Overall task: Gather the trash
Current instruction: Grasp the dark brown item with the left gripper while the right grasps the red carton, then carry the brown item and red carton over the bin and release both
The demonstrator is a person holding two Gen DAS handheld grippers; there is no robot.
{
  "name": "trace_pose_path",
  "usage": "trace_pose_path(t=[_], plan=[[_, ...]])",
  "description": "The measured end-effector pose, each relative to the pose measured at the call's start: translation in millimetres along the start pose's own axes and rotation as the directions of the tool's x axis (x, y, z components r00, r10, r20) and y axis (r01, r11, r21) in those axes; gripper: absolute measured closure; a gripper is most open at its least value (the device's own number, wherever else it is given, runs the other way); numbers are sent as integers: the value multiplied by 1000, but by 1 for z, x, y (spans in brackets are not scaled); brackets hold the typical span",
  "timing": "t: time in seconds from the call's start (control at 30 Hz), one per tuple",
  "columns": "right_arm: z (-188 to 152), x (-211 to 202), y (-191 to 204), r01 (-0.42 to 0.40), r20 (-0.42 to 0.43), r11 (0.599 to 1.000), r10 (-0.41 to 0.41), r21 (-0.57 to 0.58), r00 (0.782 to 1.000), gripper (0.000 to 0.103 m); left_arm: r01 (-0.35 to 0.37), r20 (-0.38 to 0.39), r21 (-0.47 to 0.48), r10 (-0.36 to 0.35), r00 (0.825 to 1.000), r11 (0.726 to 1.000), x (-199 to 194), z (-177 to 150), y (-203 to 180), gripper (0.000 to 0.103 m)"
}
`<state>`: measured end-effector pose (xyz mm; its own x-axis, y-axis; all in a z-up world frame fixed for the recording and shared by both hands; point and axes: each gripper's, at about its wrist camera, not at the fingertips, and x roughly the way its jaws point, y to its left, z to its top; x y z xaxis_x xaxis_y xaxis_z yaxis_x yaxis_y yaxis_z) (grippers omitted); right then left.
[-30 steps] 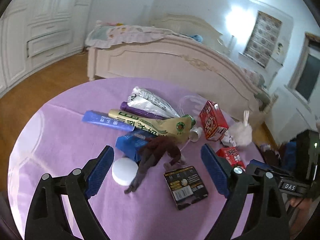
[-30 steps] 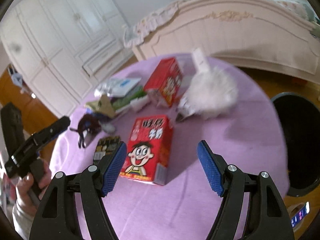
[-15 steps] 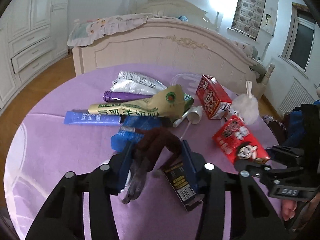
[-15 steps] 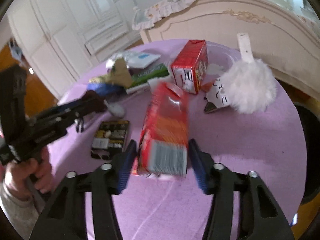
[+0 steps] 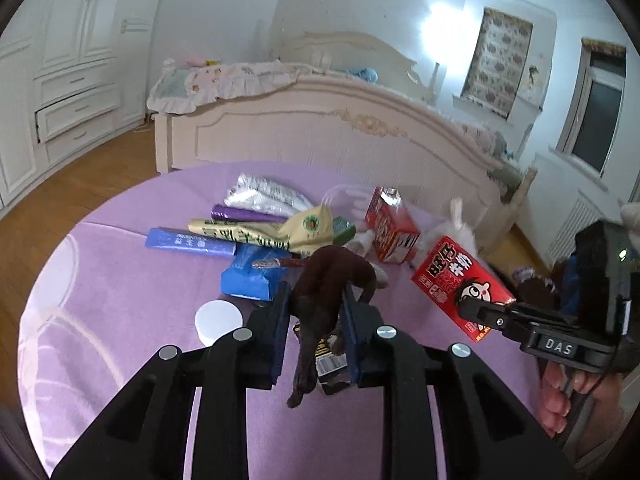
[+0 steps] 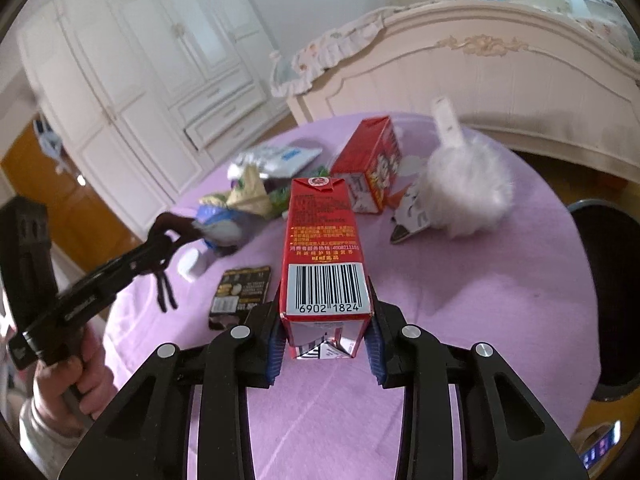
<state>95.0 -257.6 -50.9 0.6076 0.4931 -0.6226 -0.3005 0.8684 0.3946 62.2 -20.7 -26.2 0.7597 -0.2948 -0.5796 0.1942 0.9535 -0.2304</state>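
My left gripper is shut on a dark brown banana peel and holds it above the purple table. It shows from the side in the right wrist view. My right gripper is shut on a red milk carton, lifted off the table; the carton also shows in the left wrist view. A second red carton stands behind it. A black bin stands at the table's right edge.
On the table lie a white lid, a blue packet, a blue tube, a yellow wrapper, a silver bag, a black packet and a white fluffy toy. A bed stands behind.
Both grippers went from open to shut. The left closed on the banana peel and lifted it. The right closed on the red carton and raised it off the table.
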Motion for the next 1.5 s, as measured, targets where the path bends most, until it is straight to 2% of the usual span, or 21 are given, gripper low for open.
trace_pose_path(t=[0.23,0.33,0.57,0.73,0.93,1.13,1.5], plan=[[10,-48,-30,-6,119,998,-2,64,993,69,40,33,-9,-40,999,999,-10,17,-21,79],[14,-73,-57,24,181,993,-45,119,982,69,72,32,14,-72,997,997,-1,24,-45,79],[11,-118,-126,101,251,963,-165,249,954,69,185,-16,87,-185,983,979,37,36,-118,79],[4,-132,-174,134,265,931,-232,341,936,69,262,-69,137,-255,965,955,68,38,-171,79],[-11,-134,-221,148,252,894,-273,423,929,69,334,-143,157,-313,939,929,110,37,-224,79],[-20,-129,-259,145,239,864,-289,483,927,69,369,-210,189,-330,921,910,143,30,-262,79],[-36,-123,-302,124,228,832,-287,540,930,69,381,-282,221,-315,906,898,174,14,-300,79]])
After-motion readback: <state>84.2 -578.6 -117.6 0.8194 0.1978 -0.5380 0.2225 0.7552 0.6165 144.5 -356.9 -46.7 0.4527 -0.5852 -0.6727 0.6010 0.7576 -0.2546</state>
